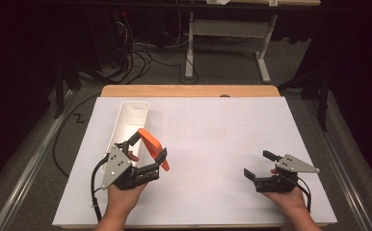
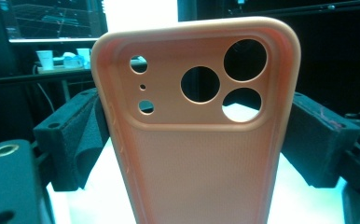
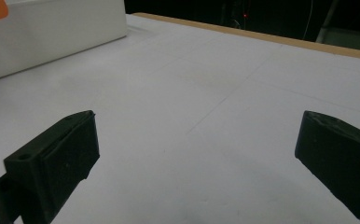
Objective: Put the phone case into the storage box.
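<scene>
An orange phone case (image 1: 152, 147) with round camera cut-outs is held by its two long edges in my left gripper (image 1: 148, 147), raised off the white sheet beside the white tray (image 1: 126, 120). In the left gripper view the case (image 2: 197, 140) stands upright between the two black pads (image 2: 75, 135), its inner side toward the camera. My right gripper (image 1: 259, 164) rests low at the table's right front, jaws wide apart with nothing between them. In the right gripper view its pads (image 3: 61, 158) frame bare white sheet, and the gripper (image 3: 197, 163) is open.
The long white tray lies at the left of the white sheet (image 1: 208, 144), seen again as a white wall (image 3: 52, 32) in the right gripper view. The wooden table edge (image 1: 189, 90) runs along the back. Cables and desk legs (image 1: 190, 48) lie on the floor beyond.
</scene>
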The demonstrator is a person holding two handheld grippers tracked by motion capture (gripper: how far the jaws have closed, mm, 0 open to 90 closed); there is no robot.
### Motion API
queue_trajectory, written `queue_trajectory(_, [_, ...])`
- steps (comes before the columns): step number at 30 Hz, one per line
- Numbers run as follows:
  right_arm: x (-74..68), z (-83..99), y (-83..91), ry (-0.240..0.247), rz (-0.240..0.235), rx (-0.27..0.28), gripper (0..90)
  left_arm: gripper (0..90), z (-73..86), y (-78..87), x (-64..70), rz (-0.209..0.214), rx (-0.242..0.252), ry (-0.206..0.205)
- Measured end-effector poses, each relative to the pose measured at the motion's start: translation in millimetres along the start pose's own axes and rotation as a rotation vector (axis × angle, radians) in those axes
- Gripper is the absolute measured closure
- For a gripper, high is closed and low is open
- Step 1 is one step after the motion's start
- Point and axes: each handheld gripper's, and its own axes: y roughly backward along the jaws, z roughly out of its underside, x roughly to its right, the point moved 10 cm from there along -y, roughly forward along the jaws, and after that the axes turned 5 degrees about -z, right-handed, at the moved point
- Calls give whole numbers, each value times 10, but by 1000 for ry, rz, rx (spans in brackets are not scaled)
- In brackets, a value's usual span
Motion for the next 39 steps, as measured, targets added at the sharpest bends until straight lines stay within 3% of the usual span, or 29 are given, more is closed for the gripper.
queue_trajectory(16, [-29,-2,-11,2,-15,-4,0,160,-65,-5,-198,-60,1,9])
queue_trajectory(39, [-30,12,-23,7,-16,-14,0,160,-130,24,-676,-170,-11,14])
